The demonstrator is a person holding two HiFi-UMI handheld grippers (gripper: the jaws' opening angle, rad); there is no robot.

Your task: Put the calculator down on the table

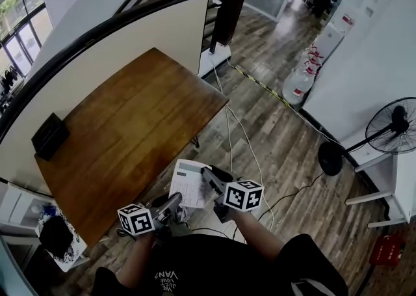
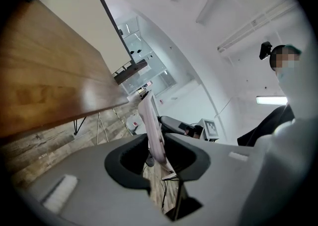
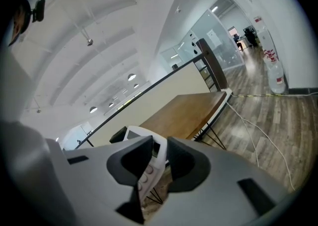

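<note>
A white calculator (image 1: 188, 184) hangs in the air off the front edge of the brown wooden table (image 1: 130, 125), over the floor. My left gripper (image 1: 170, 205) grips its near lower edge and my right gripper (image 1: 209, 179) grips its right side. In the left gripper view the calculator (image 2: 153, 125) stands edge-on between the jaws of that gripper (image 2: 156, 153), with the table (image 2: 44, 81) up to the left. In the right gripper view the calculator (image 3: 148, 163), buttons showing, sits between the jaws of that gripper (image 3: 160, 163), and the table (image 3: 184, 113) lies ahead.
A black box (image 1: 49, 135) sits at the table's left end against a cream partition (image 1: 130, 41). Cables (image 1: 247, 138) run over the wood floor to the right. A standing fan (image 1: 390, 125) and water bottles (image 1: 302, 80) stand further right.
</note>
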